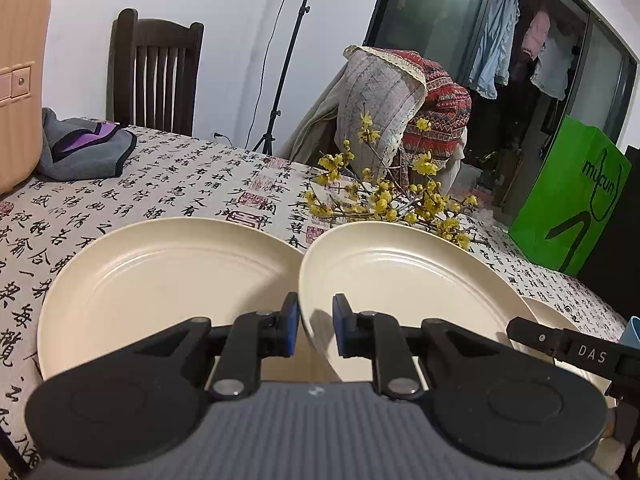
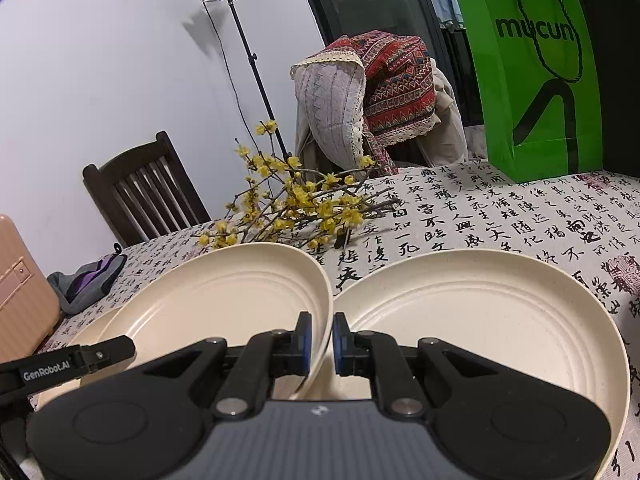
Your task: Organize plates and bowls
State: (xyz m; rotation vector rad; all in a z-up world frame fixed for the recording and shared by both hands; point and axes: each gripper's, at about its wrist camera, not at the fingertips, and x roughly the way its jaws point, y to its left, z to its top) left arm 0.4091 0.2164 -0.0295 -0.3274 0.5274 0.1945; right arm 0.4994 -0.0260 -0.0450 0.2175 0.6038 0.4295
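Note:
Three cream plates are on the calligraphy-print tablecloth (image 1: pixel 180 184). The left plate (image 1: pixel 160 280) lies flat. The middle plate (image 1: pixel 408 280) sits raised, overlapping its neighbours. My left gripper (image 1: pixel 316 330) is shut on its near left rim. In the right wrist view the same middle plate (image 2: pixel 224 300) has its right rim pinched in my right gripper (image 2: pixel 320 346), which is shut. The right plate (image 2: pixel 480 320) lies flat beside it. A black finger (image 1: pixel 536 336) of the right gripper shows at the middle plate's far side, and the left gripper's finger (image 2: pixel 108 354) shows likewise.
A spray of yellow blossom twigs (image 1: pixel 400 200) lies just behind the plates. A green paper bag (image 2: pixel 536 80) stands at the back right, a pink suitcase (image 1: pixel 20 80) and grey-purple cloth (image 1: pixel 84 148) at the back left. Chairs stand along the far edge.

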